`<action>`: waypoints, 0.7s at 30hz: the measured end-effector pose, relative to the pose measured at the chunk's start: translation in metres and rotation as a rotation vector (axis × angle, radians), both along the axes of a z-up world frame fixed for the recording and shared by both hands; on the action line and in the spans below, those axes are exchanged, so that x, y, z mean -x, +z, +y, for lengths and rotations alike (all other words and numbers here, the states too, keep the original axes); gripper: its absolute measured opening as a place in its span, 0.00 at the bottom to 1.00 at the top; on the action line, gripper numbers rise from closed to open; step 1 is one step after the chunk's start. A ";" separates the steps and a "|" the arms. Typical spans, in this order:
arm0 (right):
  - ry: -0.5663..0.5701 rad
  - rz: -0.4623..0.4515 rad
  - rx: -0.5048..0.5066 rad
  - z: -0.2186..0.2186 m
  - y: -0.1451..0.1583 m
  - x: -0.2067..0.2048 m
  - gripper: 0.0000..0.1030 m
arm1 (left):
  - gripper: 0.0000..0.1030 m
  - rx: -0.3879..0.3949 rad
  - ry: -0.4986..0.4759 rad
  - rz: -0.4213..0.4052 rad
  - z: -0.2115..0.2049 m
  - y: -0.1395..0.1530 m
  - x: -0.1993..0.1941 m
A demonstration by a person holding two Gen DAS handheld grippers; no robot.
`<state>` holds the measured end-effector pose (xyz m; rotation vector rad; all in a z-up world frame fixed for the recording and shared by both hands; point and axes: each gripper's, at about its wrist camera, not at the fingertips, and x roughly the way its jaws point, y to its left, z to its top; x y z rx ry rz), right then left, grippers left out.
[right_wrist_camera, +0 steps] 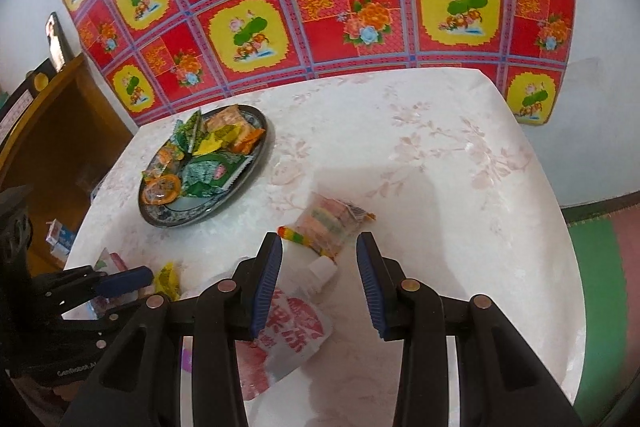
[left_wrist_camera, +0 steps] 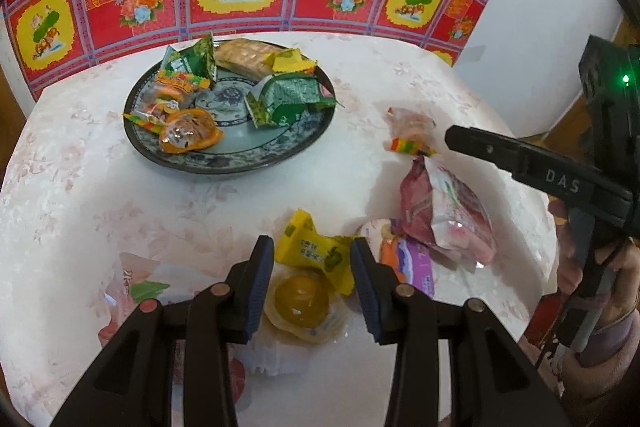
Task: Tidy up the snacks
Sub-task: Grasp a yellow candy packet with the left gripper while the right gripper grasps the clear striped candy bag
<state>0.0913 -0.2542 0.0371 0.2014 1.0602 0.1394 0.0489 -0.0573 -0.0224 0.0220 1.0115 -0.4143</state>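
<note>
Now your left gripper hangs with jaws apart around a yellow candy, not pinching it; your right gripper is likewise apart, over a clear striped packet. Both lie on the pale floral tabletop — beyond it a plate of snacks and a red-and-yellow flowered cloth on the wall.

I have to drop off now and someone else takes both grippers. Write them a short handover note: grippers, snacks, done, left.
Left gripper: open, nothing gripped, hanging over the yellow candy and the jelly cup.
Right gripper: open, nothing gripped, above the rainbow-edged packet and the red-printed white packet.
Plate: already holds several wrapped snacks, green, yellow and orange among them.
Left to do: the loose snacks on the tablecloth, including the pink packet, still have to go to the plate.
</note>
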 end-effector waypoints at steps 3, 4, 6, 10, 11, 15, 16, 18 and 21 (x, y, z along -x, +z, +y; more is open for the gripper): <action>-0.021 0.017 -0.012 -0.003 -0.007 -0.005 0.39 | 0.41 -0.001 0.006 -0.004 0.000 -0.003 -0.001; -0.026 0.023 -0.017 -0.004 -0.010 -0.007 0.39 | 0.41 0.000 0.007 -0.003 -0.001 -0.004 0.000; -0.029 0.031 -0.022 -0.003 -0.014 -0.010 0.39 | 0.41 0.001 0.006 -0.006 -0.002 -0.005 -0.001; -0.037 0.047 -0.025 0.000 -0.024 -0.019 0.39 | 0.41 -0.005 0.008 -0.024 -0.004 -0.006 -0.001; -0.037 0.049 -0.023 0.001 -0.026 -0.021 0.39 | 0.41 -0.006 0.010 -0.028 -0.004 -0.007 -0.002; -0.035 0.043 -0.008 0.005 -0.031 -0.023 0.39 | 0.40 -0.006 0.017 -0.045 -0.004 -0.007 -0.004; -0.030 0.039 0.006 0.007 -0.031 -0.023 0.39 | 0.40 -0.006 0.017 -0.049 -0.005 -0.007 -0.004; -0.026 0.034 0.018 0.009 -0.031 -0.023 0.40 | 0.40 -0.008 0.018 -0.057 -0.005 -0.007 -0.004; -0.017 0.022 0.001 0.009 -0.032 -0.022 0.47 | 0.40 -0.014 0.016 -0.064 -0.006 -0.007 -0.004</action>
